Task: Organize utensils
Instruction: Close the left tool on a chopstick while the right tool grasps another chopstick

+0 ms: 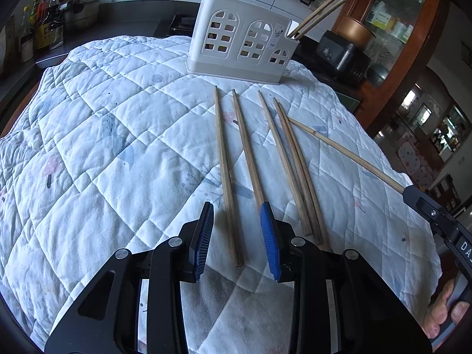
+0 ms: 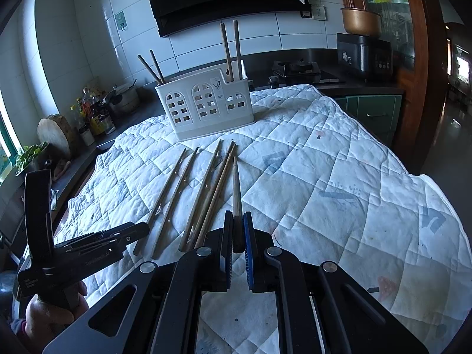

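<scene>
On the quilt-covered table point(image 1: 103, 147), near its far edge, stood a white utensil holder point(image 1: 242, 47) with arched cut-out windows, upright. Two pairs of chopsticks were already in it: one pair point(image 2: 231, 50) in the low end compartment, standing nearly straight; another pair point(image 2: 152, 65) at the opposite end, leaning outward. Nearer than the holder, five loose chopsticks point(image 1: 227, 171) lay on the quilt, roughly parallel, tips toward the holder. The two farthest from the right claw lay apart from each other; a third lay alone; the last two touched along their length. Left claw point(image 1: 237, 212) was low over the near ends of these, jaws partly apart, nothing gripped. One chopstick's near end point(image 1: 236, 244) lay between the two blue pads point(image 1: 270, 242), neither pad pressing on it; its neighbour ran up to the pad on the right claw's side and passed behind it. Whether the claw touched the quilt could not be told. Right claw point(image 2: 237, 221) was closed tight on the thick end of a sixth chopstick point(image 2: 237, 188), which pointed forward toward the holder, its tip just beside the touching pair. A person's hand point(image 2: 44, 315) held the left claw's handle by the table's near edge; fingers point(image 1: 442, 309) showed on the right claw's handle.
</scene>
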